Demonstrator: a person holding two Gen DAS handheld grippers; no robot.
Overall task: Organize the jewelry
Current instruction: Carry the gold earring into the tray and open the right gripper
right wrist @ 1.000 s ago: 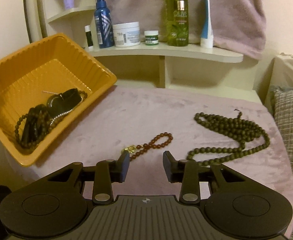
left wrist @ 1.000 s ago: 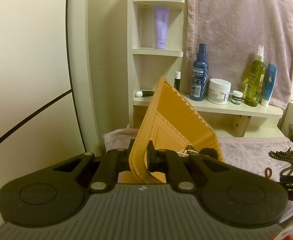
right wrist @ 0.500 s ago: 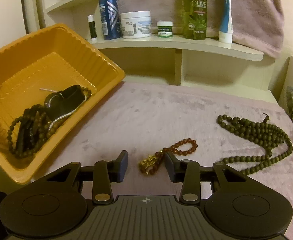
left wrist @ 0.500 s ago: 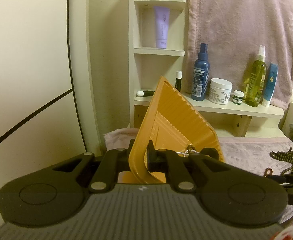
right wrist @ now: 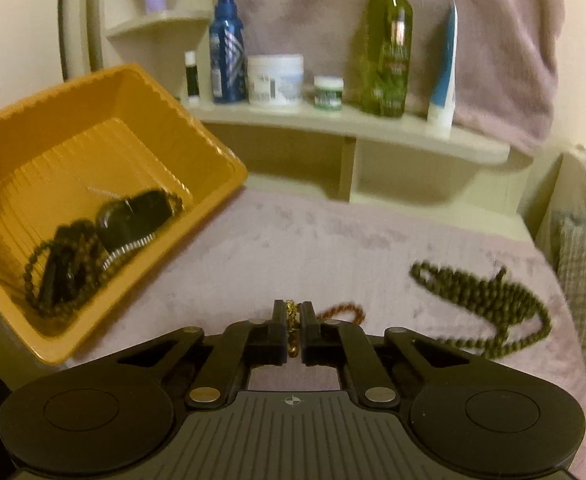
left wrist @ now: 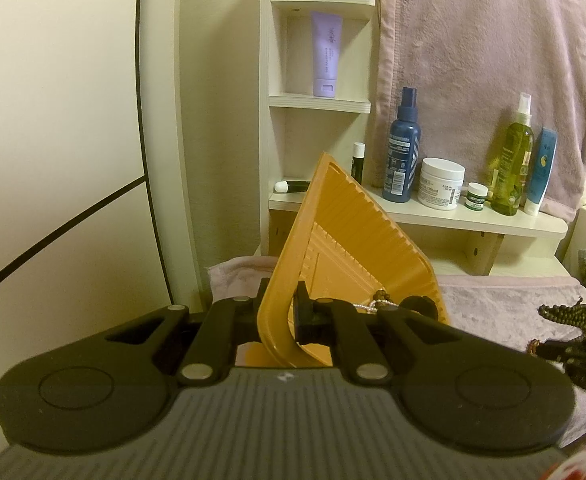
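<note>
The left hand-held gripper [left wrist: 279, 312] is clamped on the near wall of the orange tray [left wrist: 357, 236], one finger outside and one inside, holding the tray tipped up on its side edge over the mauve cloth [right wrist: 333, 248]. From the right wrist view the tray's open face leans toward the cloth, and a dark heap of jewelry [right wrist: 105, 240] lies low inside it: beaded strands, a black watch-like piece and a thin pale chain. The right hand-held gripper [right wrist: 291, 328] has its jaws drawn narrow on the gold end of the reddish-brown bead bracelet [right wrist: 343, 312]; the gold links sit pinched between the pads, and the brown beads trail out to the right on the cloth. A long olive-green bead necklace [right wrist: 485, 300] lies coiled loosely on the cloth, well to the right of the bracelet and apart from it. Behind, on the shelf [right wrist: 373, 124], stand a blue spray bottle [right wrist: 227, 48], a white jar [right wrist: 275, 78], a small green-lidded pot [right wrist: 328, 92], a green bottle [right wrist: 387, 44] and a blue-and-white tube [right wrist: 445, 76]. The right wrist view is somewhat blurred.
</note>
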